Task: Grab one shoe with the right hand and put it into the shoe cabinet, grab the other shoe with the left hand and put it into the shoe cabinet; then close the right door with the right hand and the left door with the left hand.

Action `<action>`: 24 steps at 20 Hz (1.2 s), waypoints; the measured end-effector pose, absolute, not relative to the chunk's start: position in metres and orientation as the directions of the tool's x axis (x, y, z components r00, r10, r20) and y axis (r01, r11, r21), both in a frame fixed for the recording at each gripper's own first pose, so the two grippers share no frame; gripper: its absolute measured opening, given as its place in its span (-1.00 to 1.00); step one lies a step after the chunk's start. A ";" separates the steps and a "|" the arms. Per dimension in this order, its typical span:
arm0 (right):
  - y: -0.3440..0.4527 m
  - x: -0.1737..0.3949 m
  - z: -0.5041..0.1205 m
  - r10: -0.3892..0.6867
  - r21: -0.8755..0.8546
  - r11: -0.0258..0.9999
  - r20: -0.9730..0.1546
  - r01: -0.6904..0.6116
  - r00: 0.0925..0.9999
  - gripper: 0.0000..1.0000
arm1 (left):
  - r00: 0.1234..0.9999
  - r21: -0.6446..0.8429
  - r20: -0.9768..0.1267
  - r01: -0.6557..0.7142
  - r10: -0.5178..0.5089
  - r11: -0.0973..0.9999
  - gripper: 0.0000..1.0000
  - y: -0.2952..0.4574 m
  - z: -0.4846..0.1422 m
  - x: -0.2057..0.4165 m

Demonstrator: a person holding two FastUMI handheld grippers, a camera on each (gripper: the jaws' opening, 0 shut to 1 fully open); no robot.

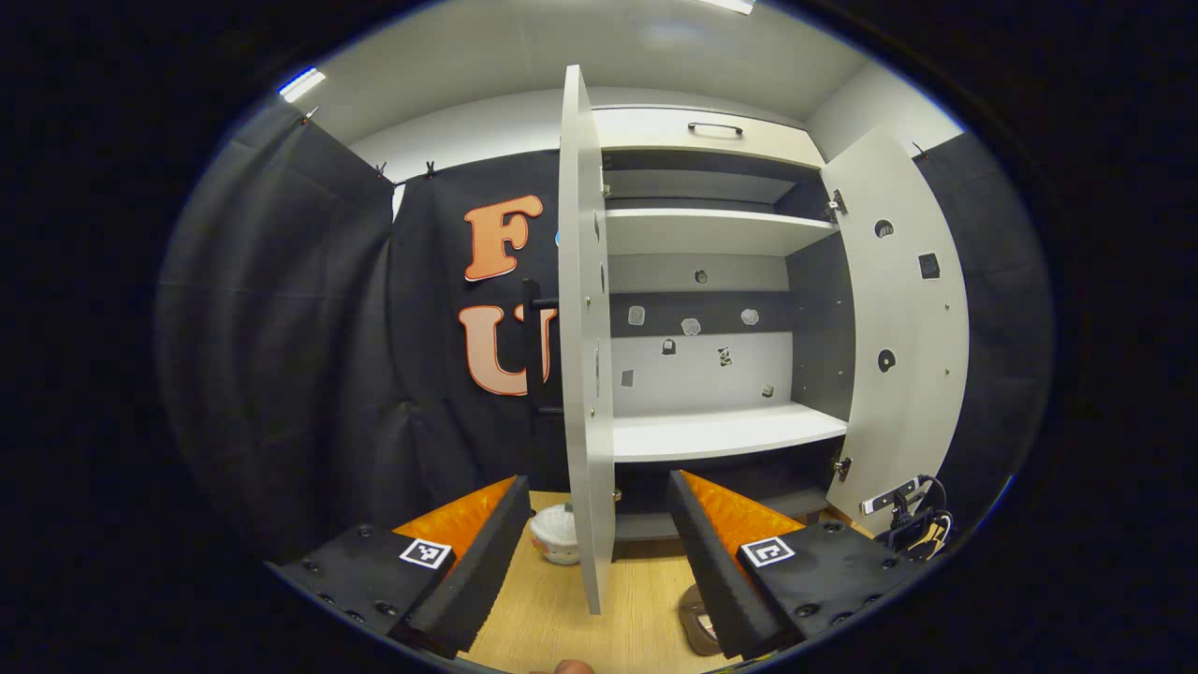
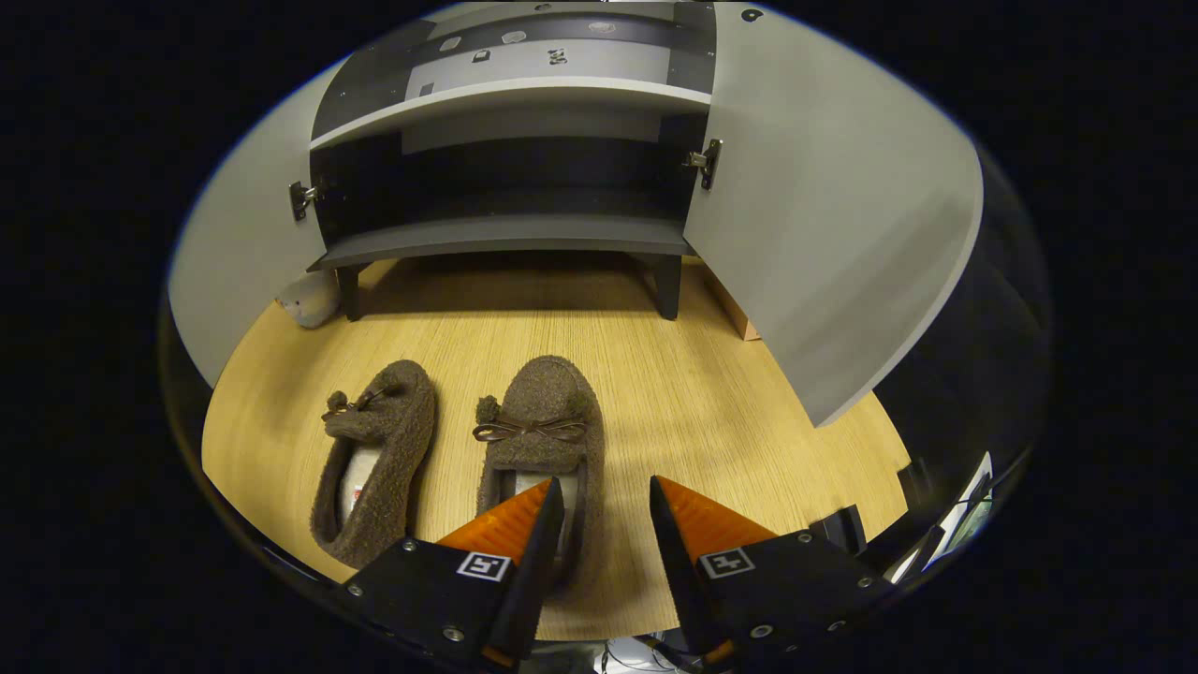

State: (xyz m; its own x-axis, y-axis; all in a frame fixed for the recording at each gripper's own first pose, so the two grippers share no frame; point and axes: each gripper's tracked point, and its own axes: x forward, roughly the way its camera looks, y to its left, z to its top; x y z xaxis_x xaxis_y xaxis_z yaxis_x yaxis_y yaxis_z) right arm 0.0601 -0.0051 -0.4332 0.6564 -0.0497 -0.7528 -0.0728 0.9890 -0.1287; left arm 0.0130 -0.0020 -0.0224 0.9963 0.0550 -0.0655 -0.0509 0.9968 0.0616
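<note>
Below, the right hand-held gripper (image 2: 604, 524) gapes empty over a fuzzy brown bow-tied shoe (image 2: 538, 440).

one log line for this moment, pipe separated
stage: reaching first shoe | right gripper: open over right shoe | left gripper: open, idle | left shoe: on floor | cabinet doors: open

I see two fuzzy brown slippers (image 2: 374, 463) (image 2: 540, 449) with thin dark brown bows, pale wood-grain floor (image 2: 683, 393), light grey cabinet doors (image 2: 833, 225) (image 1: 585, 337), white shelves (image 1: 721, 432) against dark grey cabinet interior (image 1: 819, 318), black-and-white square markers on my grippers.
</note>
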 end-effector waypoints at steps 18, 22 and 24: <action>0.007 0.062 -0.438 -0.026 -0.005 0.999 -0.820 0.038 0.572 -0.96 | 0.990 0.033 -0.137 -0.038 0.043 0.999 0.89 -0.005 -0.057 0.027; 0.027 0.071 -0.377 0.022 0.053 0.998 -0.772 0.029 0.635 -0.96 | 0.989 0.014 -0.144 -0.014 0.016 1.000 0.94 -0.016 -0.064 0.031; 0.038 0.076 -0.346 0.044 0.074 0.997 -0.748 0.018 0.662 -0.96 | 0.989 0.008 -0.150 -0.002 0.003 1.000 0.94 -0.023 -0.071 0.033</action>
